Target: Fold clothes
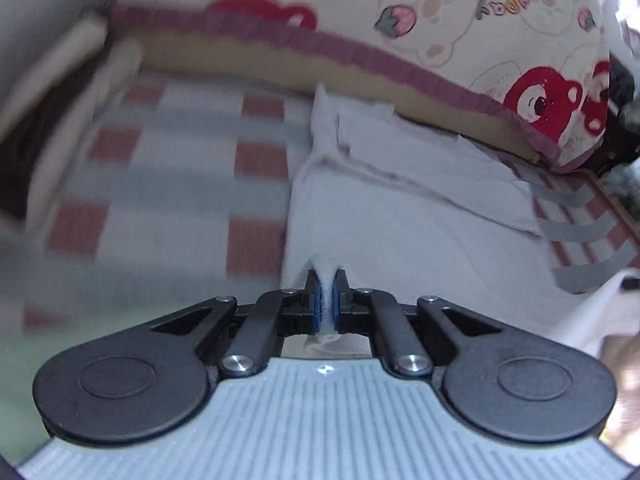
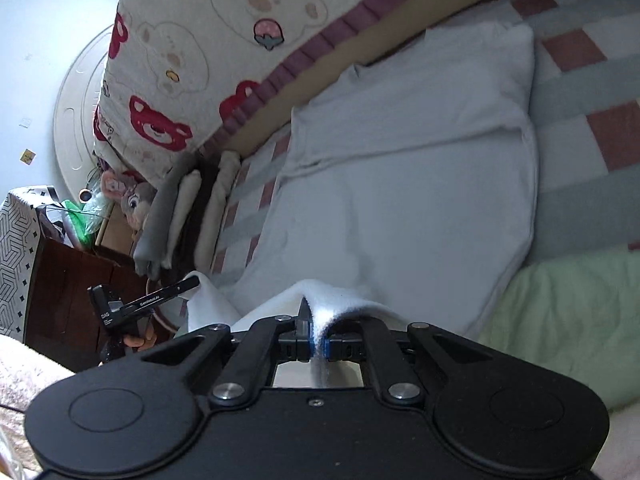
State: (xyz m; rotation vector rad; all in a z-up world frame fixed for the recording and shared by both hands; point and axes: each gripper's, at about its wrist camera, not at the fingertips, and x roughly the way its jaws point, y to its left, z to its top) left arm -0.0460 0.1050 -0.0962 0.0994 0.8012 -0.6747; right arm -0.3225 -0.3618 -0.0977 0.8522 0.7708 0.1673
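Pinching the white fleece garment in both hand-held grippers (left, right, each clamped on a hem), we risk slippage if tension turns uneven.

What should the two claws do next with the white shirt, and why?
Probably carry the pinched edge forward over the rest. The left claw and right claw are each shut on the white shirt's near edge, and its body lies flat on the checked bedsheet.

Left gripper: jaws pinched on white garment hem. Garment spread over checked sheet. Bear-print quilt at one o'clock.
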